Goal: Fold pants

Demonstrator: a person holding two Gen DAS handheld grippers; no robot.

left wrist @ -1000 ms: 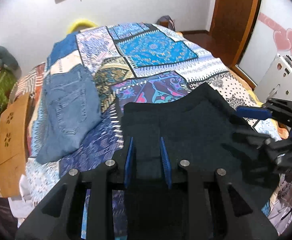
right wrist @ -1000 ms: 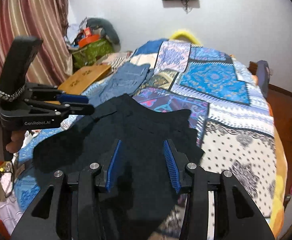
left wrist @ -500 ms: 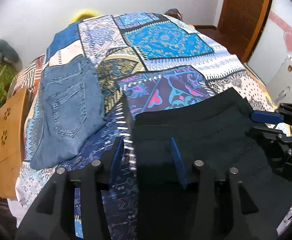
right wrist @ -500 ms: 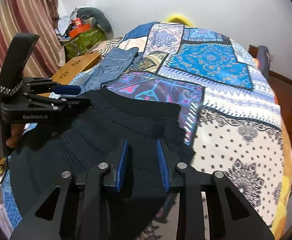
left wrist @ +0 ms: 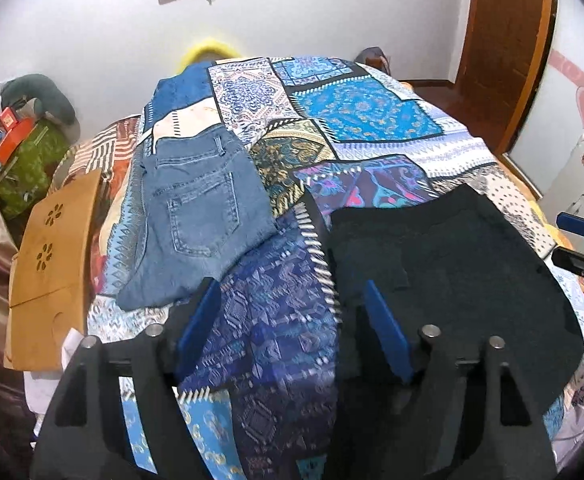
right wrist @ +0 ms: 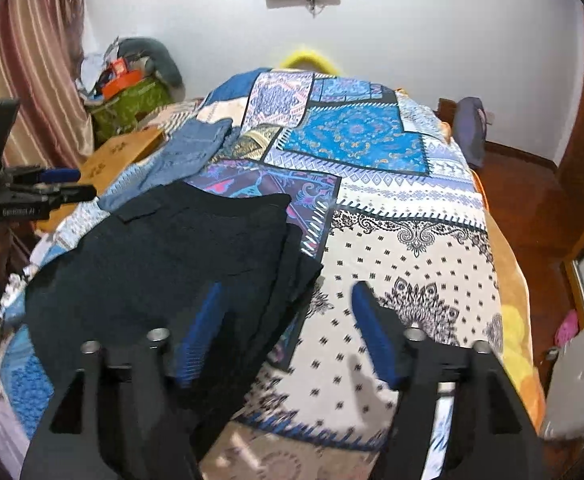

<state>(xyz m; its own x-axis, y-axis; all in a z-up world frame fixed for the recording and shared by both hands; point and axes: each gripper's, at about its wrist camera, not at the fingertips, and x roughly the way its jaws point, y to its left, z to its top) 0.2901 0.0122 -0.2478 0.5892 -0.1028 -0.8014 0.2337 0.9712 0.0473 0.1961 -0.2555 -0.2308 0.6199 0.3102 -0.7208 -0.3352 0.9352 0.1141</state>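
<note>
Both tools, left [left wrist: 292,312] and right [right wrist: 285,312], have released the seemingly flat black pants [left wrist: 444,264].

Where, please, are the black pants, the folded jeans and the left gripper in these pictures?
black pants [left wrist: 452,272]: left wrist view, middle of the flat dark fabric.
folded jeans [left wrist: 199,216]: left wrist view, on the back pocket.
left gripper [left wrist: 292,320]: left wrist view, midway between the open blue fingertips.
</note>
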